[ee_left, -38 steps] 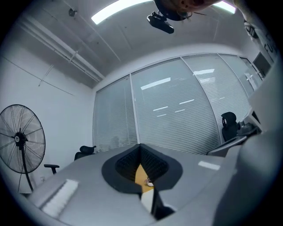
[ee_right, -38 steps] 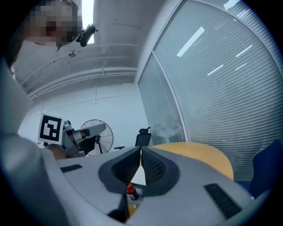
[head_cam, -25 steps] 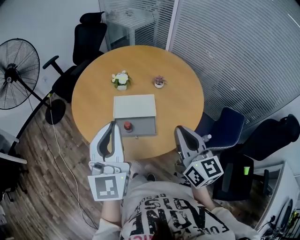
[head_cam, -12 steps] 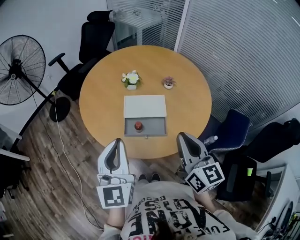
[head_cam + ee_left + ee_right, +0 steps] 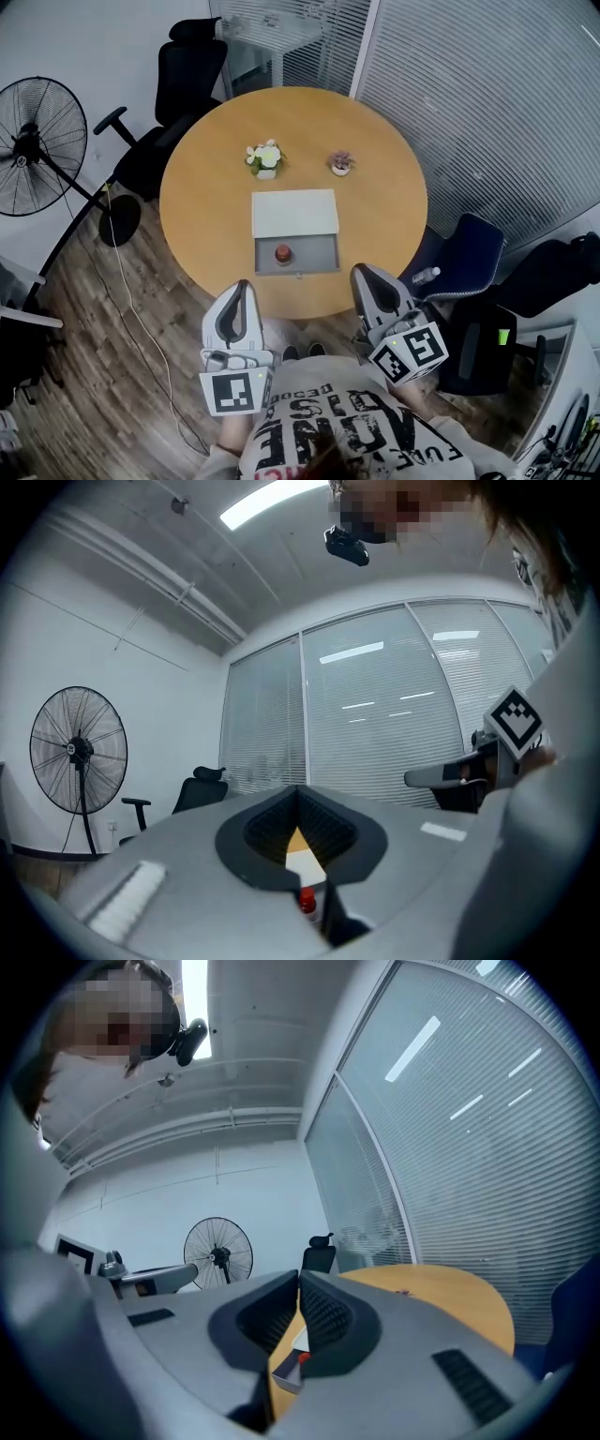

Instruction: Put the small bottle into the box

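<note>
Fingers on left gripper (image 5: 242, 285) and right gripper (image 5: 360, 272) sit closed, empty. Red-capped small bottle (image 5: 282, 253) stands inside grey open box (image 5: 319, 254); jolting the round wooden bench (image 5: 202, 202) could topple it.

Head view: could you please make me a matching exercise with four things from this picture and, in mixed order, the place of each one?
Things:
1. small bottle
2. white flowers
3. standing fan
4. blue chair

Places:
A. on the floor, left of the round table
B. inside the open grey box
C. beside the table, on its right
D. on the table, beyond the box

Pairs: 1-B; 2-D; 3-A; 4-C.
</note>
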`<state>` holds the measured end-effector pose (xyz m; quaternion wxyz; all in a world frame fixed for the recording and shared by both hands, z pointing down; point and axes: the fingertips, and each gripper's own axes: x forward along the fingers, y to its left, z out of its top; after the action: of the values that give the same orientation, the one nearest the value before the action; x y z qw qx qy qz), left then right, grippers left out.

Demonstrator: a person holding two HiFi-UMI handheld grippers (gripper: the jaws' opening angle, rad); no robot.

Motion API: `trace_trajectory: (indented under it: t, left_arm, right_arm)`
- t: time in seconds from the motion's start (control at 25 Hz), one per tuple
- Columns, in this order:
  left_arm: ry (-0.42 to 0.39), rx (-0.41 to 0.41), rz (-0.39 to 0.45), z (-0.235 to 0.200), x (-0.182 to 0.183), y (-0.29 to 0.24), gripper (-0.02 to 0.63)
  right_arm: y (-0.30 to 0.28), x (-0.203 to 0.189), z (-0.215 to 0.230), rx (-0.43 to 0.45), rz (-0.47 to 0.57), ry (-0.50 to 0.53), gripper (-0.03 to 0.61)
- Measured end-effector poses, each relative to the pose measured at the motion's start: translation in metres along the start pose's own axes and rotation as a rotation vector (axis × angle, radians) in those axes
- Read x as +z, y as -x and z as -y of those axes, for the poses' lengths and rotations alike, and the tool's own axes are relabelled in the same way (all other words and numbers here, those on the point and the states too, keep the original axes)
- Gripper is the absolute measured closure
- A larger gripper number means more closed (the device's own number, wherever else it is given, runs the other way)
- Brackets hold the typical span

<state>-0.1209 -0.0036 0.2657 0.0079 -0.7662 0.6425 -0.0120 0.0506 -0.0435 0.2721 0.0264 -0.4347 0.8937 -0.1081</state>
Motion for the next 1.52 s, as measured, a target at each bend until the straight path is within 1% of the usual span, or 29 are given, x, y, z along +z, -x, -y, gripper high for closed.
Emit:
trace_trajectory:
  t: [0.16,0.4,0.6,0.8,1.2,1.52]
  left_arm:
    - [-0.015,-0.011,0.039,0.003,0.005,-0.014,0.604]
    - [0.000,-0.034,0.062,0.012,0.010,-0.030,0.604]
    - [0.003,-0.073,0.052,0.023,0.009,-0.036,0.604]
    - [0.011,-0.095,0.045,0.031,0.006,-0.035,0.604]
    - [0.019,-0.082,0.041,0.020,0.005,-0.023,0.604]
    - [0.024,-0.093,0.043,0.023,0.005,-0.019,0.604]
  right_arm:
    - [-0.001,0.003,0.007,-0.008,0.002,0.008,0.563]
    - [-0.002,0.010,0.021,-0.031,0.016,0.016,0.563]
    - [-0.002,0.008,0.024,-0.035,0.017,0.005,0.563]
    - [-0.001,0.008,0.019,-0.024,0.016,0.003,0.563]
    - [-0.001,0.001,-0.002,-0.008,0.002,0.009,0.563]
    - [0.003,-0.002,-0.005,-0.012,-0.005,0.016,0.563]
